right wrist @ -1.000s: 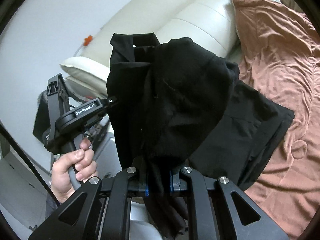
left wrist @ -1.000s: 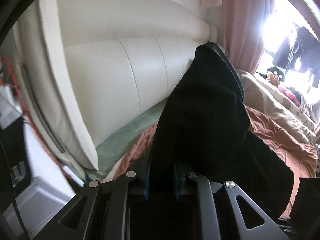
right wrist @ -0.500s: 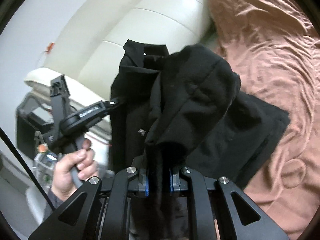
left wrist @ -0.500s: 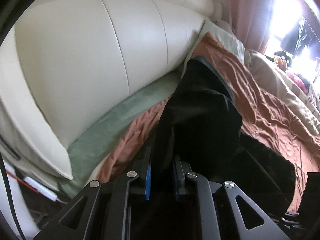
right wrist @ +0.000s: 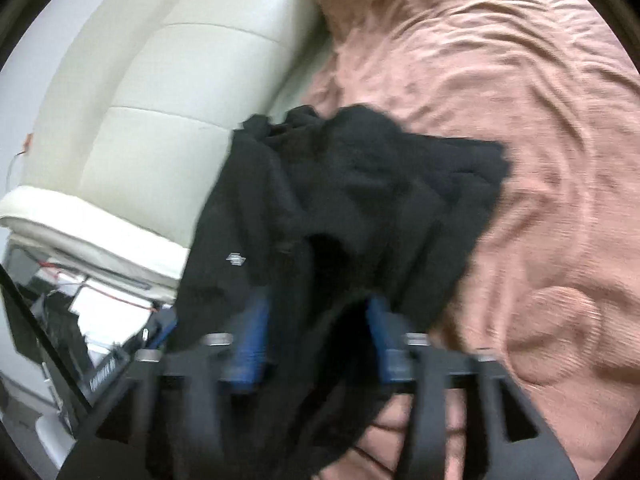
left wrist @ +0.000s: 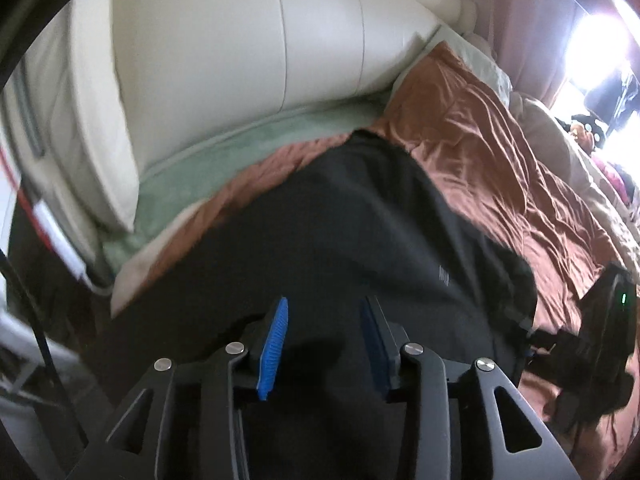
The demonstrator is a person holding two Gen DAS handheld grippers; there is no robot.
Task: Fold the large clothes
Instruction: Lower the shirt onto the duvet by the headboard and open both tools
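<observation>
— Where do we stand with the tongs?
— Our left gripper (left wrist: 324, 344) and right gripper (right wrist: 316, 344) are both opening, pads clear of the black garment (left wrist: 360, 232).
— And its edges?
— It's heaped near the cream headboard (left wrist: 240, 40); open brown bedspread (right wrist: 520, 120) lies right.

Both wrist cameras tilt down, close over the black garment (left wrist: 340, 240) (right wrist: 340, 208), sharing it, the rust bedspread (left wrist: 500, 140) (right wrist: 520, 120) beneath and the cream headboard (left wrist: 240, 40) (right wrist: 180, 120) beyond.

Both grippers are black, with slotted triangular link arms and silver round screws. The left gripper (left wrist: 324, 340) has ribbed blue pads (left wrist: 274, 344); the right gripper (right wrist: 316, 340), blurred, has blue pads too.
</observation>
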